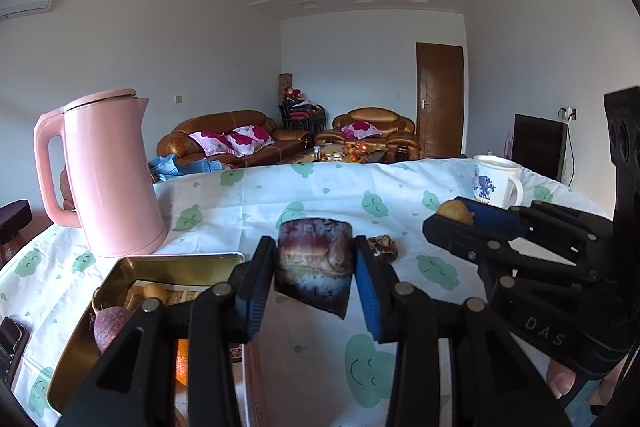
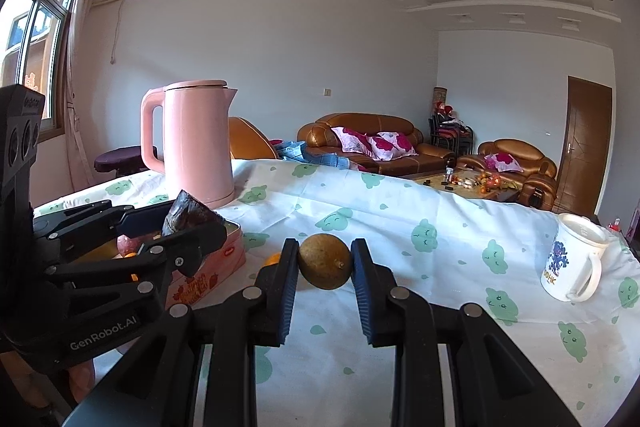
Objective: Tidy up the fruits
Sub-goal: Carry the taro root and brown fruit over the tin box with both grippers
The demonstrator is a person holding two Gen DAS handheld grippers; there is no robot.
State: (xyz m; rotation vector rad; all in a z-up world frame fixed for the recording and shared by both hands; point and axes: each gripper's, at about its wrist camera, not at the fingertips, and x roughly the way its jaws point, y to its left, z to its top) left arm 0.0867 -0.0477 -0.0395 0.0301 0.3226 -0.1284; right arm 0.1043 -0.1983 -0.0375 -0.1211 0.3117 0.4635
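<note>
Gold-lined and half filled with fruit, the tin (image 1: pixel 120 269) sits just right of the pink kettle (image 1: pixel 108 175). Above its right rim the left gripper (image 1: pixel 314 267) clamps a dark wrapped snack (image 1: pixel 314 261); further right, the right gripper (image 2: pixel 325 263) pinches a brown fruit (image 2: pixel 325 261). Both are mid-carry; next, likely lowering each over the tin before the jaws let go.

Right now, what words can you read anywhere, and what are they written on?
"GenRobot.AI": on the black body of the left gripper, seen from the right wrist.
"DAS": on the black body of the right gripper, seen from the left wrist.
White mug: yellow letters under the blue picture, too blurred to read.
Pink tin: a small oval label and red lettering on its side, too small to read.
Pink kettle: no writing shows.
</note>
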